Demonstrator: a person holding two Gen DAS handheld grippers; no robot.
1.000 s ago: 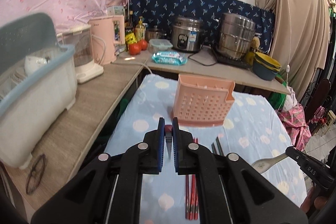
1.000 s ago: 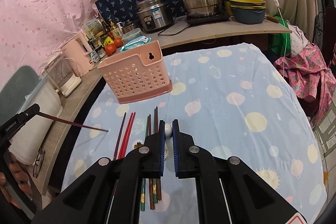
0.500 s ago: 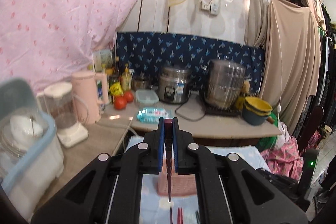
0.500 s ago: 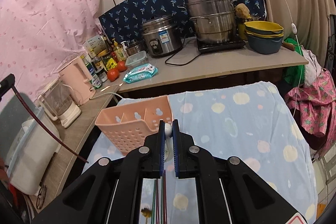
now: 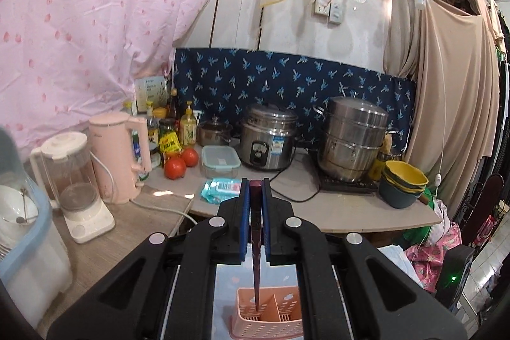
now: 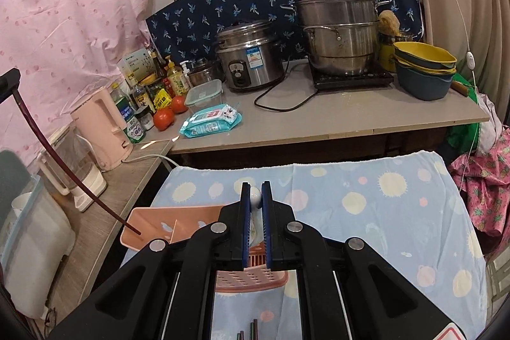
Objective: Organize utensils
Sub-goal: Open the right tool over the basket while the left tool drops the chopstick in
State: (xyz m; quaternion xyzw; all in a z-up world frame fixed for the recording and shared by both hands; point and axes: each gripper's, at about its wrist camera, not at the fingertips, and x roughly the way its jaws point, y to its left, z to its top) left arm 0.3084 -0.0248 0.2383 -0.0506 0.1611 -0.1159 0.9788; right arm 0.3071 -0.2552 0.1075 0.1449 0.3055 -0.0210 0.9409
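Pinching a dark red chopstick (image 5: 256, 241) between its blue pads, the left gripper (image 5: 255, 196) holds it upright, tip down over the pink utensil basket (image 5: 271, 313). The tip reaches the basket's left compartment, at or just inside the rim; how deep it goes cannot be told. In the right wrist view the same chopstick (image 6: 63, 168) slants down from the upper left, its tip at the basket (image 6: 153, 228) near the left wall.

The right gripper (image 6: 255, 199) is pressed together on a white spoon (image 6: 255, 196), whose rounded handle end shows between the fingertips while the rest hangs down between the pads, above the right part of the basket. The basket stands on a blue cloth with pale sun shapes (image 6: 382, 212). A few more chopsticks (image 6: 251, 330) lie on the cloth on the near side of the basket.

Beyond the basket a counter (image 6: 318, 120) carries a rice cooker (image 6: 250, 56), a steel steamer pot (image 6: 341, 27), stacked bowls (image 6: 424, 69), a pack of wipes (image 6: 210, 120) and two tomatoes (image 6: 169, 112). Left of the basket stand a pink kettle (image 5: 118, 155) and a blender (image 5: 73, 180).
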